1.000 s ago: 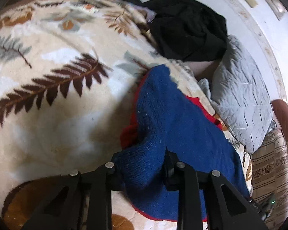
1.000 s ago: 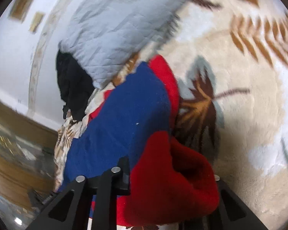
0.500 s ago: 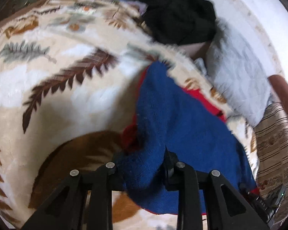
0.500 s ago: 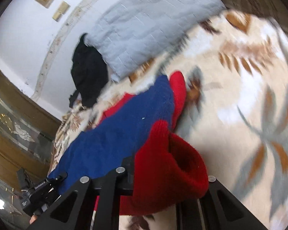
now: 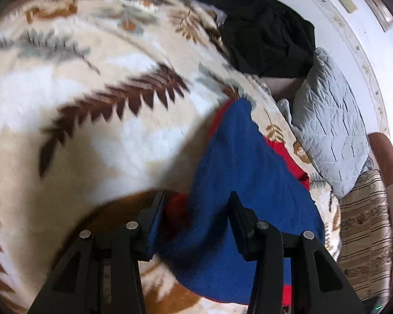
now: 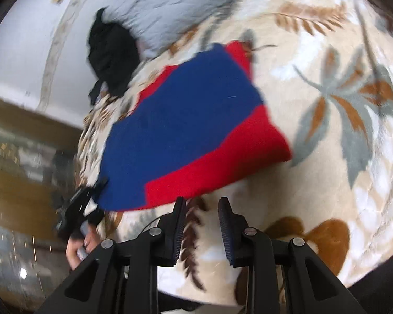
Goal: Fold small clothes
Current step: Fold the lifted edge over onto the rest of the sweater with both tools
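Note:
A small blue and red knitted garment (image 5: 243, 172) lies on a cream leaf-patterned blanket (image 5: 97, 120). My left gripper (image 5: 196, 204) stands open around the garment's near blue edge, the cloth lying loose between the fingers. In the right wrist view the garment (image 6: 191, 120) lies flat, blue above and red along the near side. My right gripper (image 6: 201, 206) is open and empty, just in front of the red edge, over the blanket (image 6: 327, 157).
A black garment (image 5: 269, 31) lies bunched at the far end of the bed, beside a grey quilted pillow (image 5: 330, 136). A striped cushion (image 5: 364, 230) sits at the right. In the right wrist view the left gripper and hand (image 6: 78, 217) show at the bed's edge.
Both grippers have opened. The right one let go of the red part, which now lies flat, and pulled back. The left one's jaws have spread around the blue edge.

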Action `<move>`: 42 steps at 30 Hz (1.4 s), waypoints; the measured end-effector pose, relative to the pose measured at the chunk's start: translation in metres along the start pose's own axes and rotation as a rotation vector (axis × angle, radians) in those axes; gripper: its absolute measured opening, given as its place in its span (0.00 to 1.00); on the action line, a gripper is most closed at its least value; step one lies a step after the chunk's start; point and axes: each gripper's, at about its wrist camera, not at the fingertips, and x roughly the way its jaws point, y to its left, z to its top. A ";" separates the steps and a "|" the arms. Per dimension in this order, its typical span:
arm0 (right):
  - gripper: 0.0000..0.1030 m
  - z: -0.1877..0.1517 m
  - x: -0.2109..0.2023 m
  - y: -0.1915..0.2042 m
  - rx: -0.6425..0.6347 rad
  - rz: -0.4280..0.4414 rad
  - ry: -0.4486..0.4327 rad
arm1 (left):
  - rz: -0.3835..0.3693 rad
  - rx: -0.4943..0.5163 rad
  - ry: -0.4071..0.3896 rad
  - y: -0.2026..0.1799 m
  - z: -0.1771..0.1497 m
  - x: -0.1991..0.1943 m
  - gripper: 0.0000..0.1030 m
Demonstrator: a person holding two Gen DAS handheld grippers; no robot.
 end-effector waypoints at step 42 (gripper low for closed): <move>0.78 0.139 0.065 -0.002 0.038 0.278 0.028 | -0.231 0.754 0.074 -0.201 -0.123 0.031 0.40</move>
